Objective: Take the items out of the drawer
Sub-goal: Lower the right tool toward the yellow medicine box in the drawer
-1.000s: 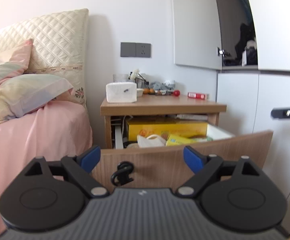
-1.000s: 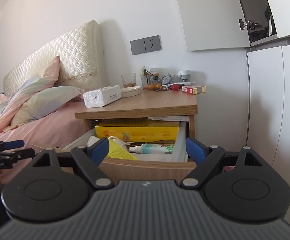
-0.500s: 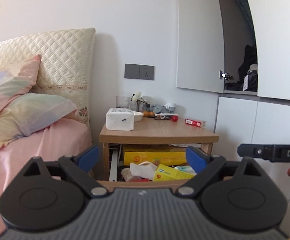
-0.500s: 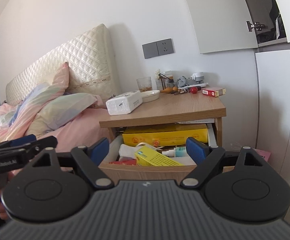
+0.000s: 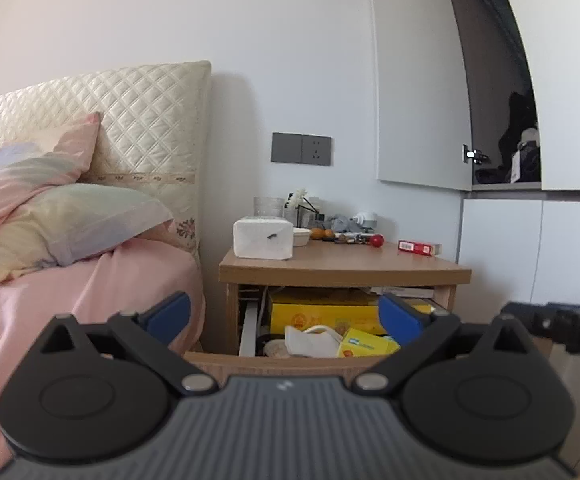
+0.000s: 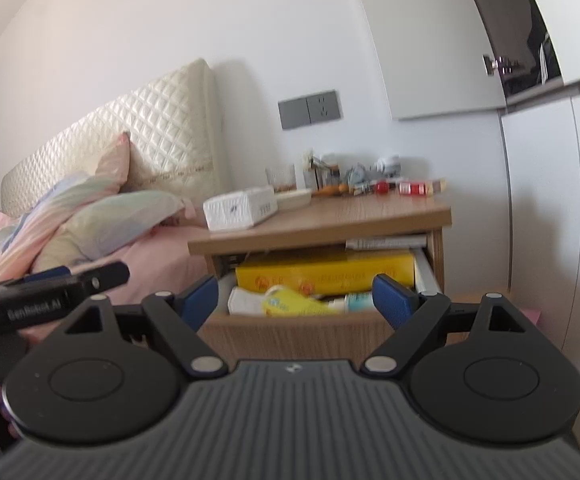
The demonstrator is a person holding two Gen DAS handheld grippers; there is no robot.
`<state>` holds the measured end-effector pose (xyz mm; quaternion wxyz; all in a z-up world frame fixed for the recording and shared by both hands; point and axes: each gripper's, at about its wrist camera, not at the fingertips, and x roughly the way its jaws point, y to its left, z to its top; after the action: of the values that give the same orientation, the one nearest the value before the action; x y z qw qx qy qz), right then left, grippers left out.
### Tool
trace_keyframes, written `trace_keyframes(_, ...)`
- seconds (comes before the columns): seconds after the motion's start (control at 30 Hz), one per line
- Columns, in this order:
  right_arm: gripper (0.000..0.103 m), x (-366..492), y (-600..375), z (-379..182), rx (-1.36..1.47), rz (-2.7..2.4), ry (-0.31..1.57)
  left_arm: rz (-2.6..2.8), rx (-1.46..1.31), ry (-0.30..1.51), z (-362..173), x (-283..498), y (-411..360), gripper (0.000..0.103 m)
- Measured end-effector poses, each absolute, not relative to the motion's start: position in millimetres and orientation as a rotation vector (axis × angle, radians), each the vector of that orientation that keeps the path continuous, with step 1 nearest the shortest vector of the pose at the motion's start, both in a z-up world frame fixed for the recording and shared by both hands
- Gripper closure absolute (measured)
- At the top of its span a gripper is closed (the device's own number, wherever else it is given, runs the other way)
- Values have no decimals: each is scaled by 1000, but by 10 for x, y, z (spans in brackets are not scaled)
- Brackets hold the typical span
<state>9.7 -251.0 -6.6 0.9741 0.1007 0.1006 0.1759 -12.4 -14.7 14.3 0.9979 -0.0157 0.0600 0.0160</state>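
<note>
Drawer: light wood-grain front, pulled out from under the top of the bedside table, which stood between the pink-covered bed and the white wardrobe. White inner side rail showed at its left.

Contents of drawer: one long yellow box with red print, lying across the back; one small yellow carton with a blue-and-white label, tilted, at front centre; one crumpled white item, just left of the carton and touching it; one white tube with a teal band, at right, seen blurred in the right wrist view. Papers lay on the shelf above the yellow box.

On the table top: white tissue box, glass tumbler, shallow white dish, red ball, red-and-white pack, and small clutter too fine to name.

Left gripper: jaws spread wide, empty, held in front of the drawer, clear of it.

Right gripper: jaws spread wide, empty, likewise before the drawer front, apart from it.
</note>
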Motion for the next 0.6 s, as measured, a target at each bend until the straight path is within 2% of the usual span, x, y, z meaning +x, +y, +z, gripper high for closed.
trace_keyframes(0.43,16,178,-2312,-147,190,374,40,-16,45,147,5,-116,-153,0)
trace_keyframes(0.6,16,252,-2278,-183,243,380,66,10,76,136,-30,-101,-148,0)
